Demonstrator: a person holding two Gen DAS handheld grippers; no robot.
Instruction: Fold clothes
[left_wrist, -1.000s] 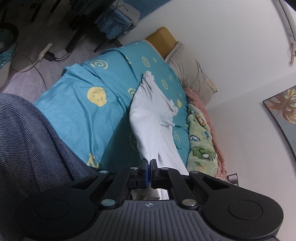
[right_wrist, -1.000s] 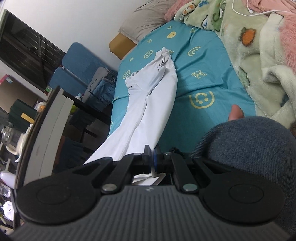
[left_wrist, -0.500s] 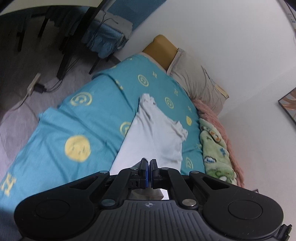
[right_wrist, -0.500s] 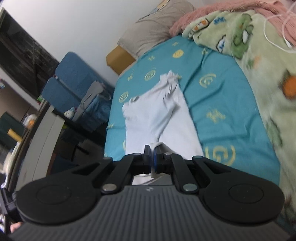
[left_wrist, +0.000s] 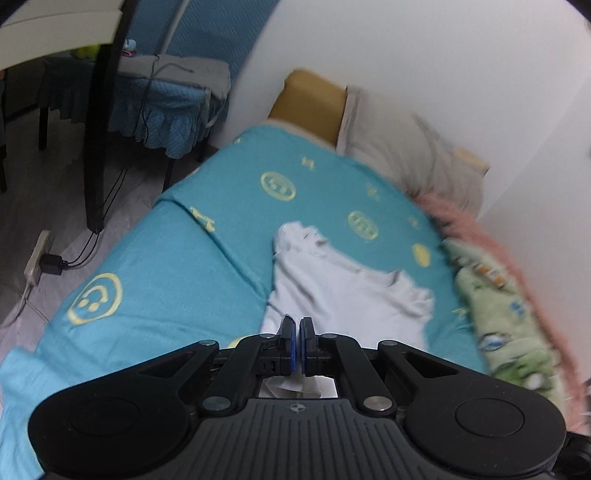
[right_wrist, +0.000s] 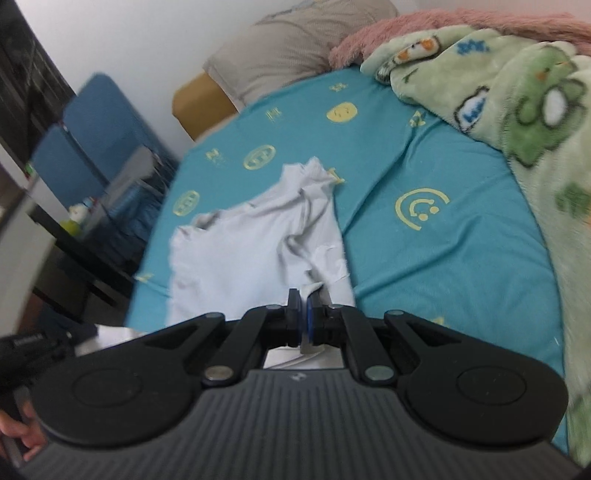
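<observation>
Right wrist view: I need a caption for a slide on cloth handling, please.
Right gripper shut on the near edge of a white garment spread over a teal bedsheet.

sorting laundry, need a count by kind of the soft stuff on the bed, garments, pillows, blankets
garments: 1, white garment
pillows: 1, beige pillow
blankets: 2, green blanket and pink blanket
total: 4

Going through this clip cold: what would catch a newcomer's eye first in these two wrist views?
The pale white cotton garment spread across the teal bedsheet printed with yellow smiley faces, with the left gripper and the right gripper each shut on its near edge. Next, the fluffy green cartoon-print blanket heaped along the bed's wall side, and the grey pillow at the head.
</observation>
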